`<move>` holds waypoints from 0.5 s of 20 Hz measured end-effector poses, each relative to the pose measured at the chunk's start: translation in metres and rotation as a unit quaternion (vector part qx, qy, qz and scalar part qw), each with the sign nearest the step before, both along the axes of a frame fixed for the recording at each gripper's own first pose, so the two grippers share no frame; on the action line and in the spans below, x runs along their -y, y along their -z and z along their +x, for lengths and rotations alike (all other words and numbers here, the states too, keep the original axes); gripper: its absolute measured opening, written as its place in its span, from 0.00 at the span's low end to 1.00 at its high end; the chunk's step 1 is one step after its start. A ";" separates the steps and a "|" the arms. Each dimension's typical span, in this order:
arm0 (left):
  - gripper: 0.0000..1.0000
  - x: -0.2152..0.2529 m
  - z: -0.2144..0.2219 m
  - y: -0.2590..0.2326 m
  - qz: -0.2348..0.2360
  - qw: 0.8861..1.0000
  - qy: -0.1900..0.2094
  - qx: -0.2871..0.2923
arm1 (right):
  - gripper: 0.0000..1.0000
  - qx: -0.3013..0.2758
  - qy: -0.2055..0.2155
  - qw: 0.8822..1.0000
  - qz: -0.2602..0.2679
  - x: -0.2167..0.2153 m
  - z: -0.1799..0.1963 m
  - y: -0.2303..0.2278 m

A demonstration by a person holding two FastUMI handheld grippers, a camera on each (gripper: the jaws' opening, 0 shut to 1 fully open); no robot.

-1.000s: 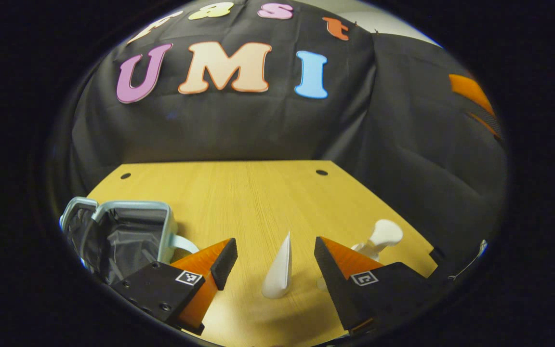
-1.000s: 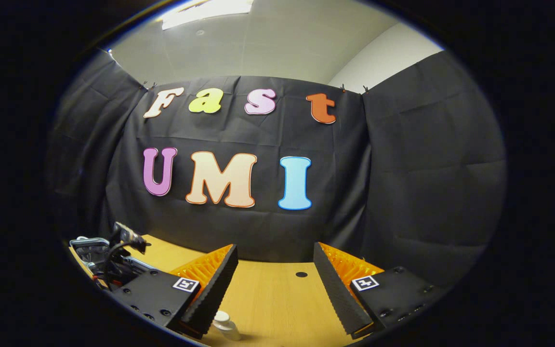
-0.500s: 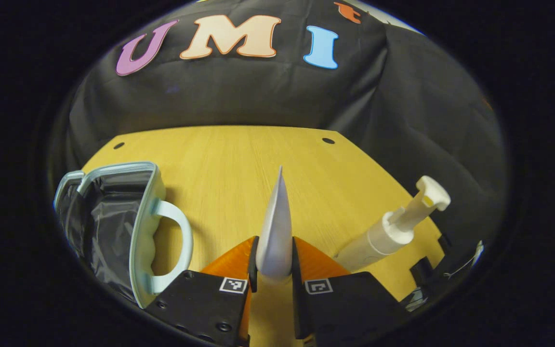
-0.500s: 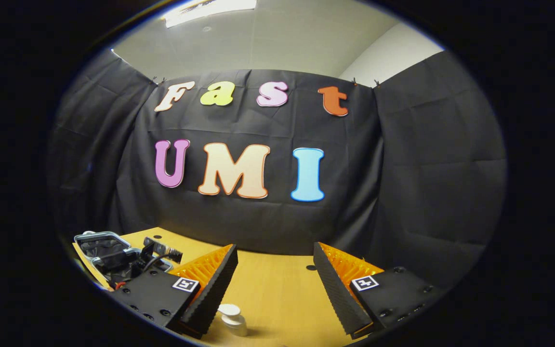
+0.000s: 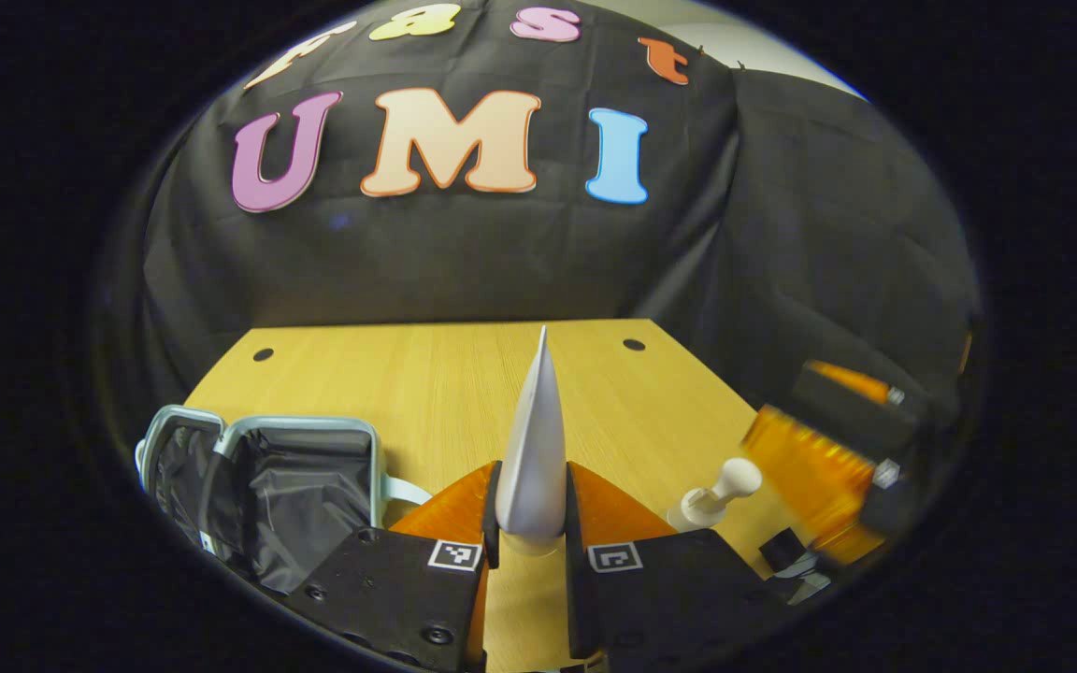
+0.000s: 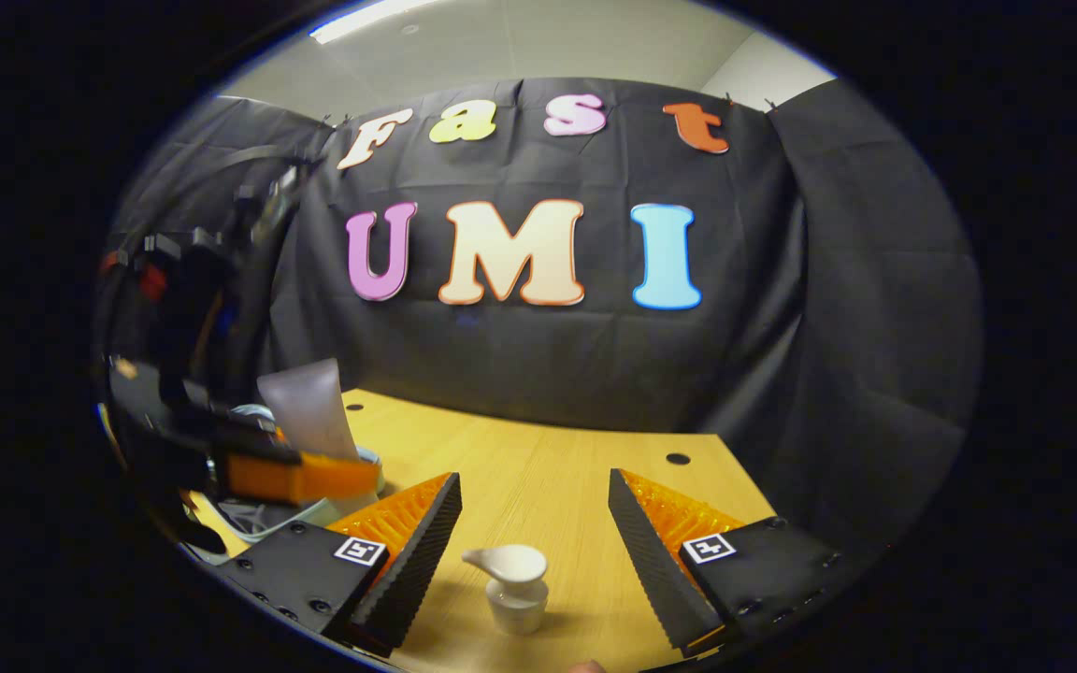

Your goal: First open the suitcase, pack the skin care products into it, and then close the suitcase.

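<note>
**Wooden surface, open suitcase, tube gripped**

Wooden surface (image 5: 464,374) carries the pale blue suitcase (image 5: 300,486), lid open, dark lining showing, its near edge cut off. The left tongs (image 5: 532,509) are clamped on a white tube (image 5: 536,439), standing upright, flat seam topmost. The right tongs (image 6: 531,533) gape wide around an upright white pump bottle (image 6: 515,584), not touching it.
</note>
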State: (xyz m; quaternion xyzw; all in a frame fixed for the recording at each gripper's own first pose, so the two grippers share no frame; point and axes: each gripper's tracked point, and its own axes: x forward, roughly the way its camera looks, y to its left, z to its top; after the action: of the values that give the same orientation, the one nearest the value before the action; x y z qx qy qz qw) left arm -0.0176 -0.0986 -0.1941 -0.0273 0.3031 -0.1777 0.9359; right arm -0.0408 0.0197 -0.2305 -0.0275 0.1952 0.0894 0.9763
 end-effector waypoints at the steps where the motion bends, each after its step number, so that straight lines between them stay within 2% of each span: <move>1: 0.27 -0.003 0.001 -0.009 0.000 1.000 -0.004 0.008 | 0.99 -0.011 -0.003 1.000 -0.004 -0.001 -0.002 0.015; 5: 0.27 -0.018 0.001 -0.023 0.015 1.000 -0.019 0.019 | 0.99 -0.058 -0.013 0.998 -0.031 0.001 -0.016 0.077; 6: 0.24 -0.022 0.000 -0.023 0.020 0.999 -0.023 0.019 | 0.99 -0.073 -0.014 0.997 -0.037 0.003 -0.021 0.094; 7: 0.26 -0.025 -0.001 -0.023 0.024 0.999 -0.027 0.018 | 0.99 -0.089 -0.013 0.995 -0.041 0.006 -0.025 0.110; 9: 0.29 -0.032 -0.005 -0.022 0.028 0.999 -0.037 0.012 | 0.99 -0.124 -0.014 0.992 -0.033 0.010 -0.036 0.134; 10: 0.27 -0.035 -0.007 -0.021 0.032 0.999 -0.041 0.009 | 0.99 -0.138 -0.015 0.990 -0.025 0.010 -0.038 0.142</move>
State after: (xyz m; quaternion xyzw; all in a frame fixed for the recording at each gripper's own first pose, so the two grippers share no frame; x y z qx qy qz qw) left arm -0.0251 -0.0634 -0.1730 -0.0085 0.2991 -0.1293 0.9454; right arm -0.0788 0.0099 -0.3723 -0.0417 0.3303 0.1016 0.9375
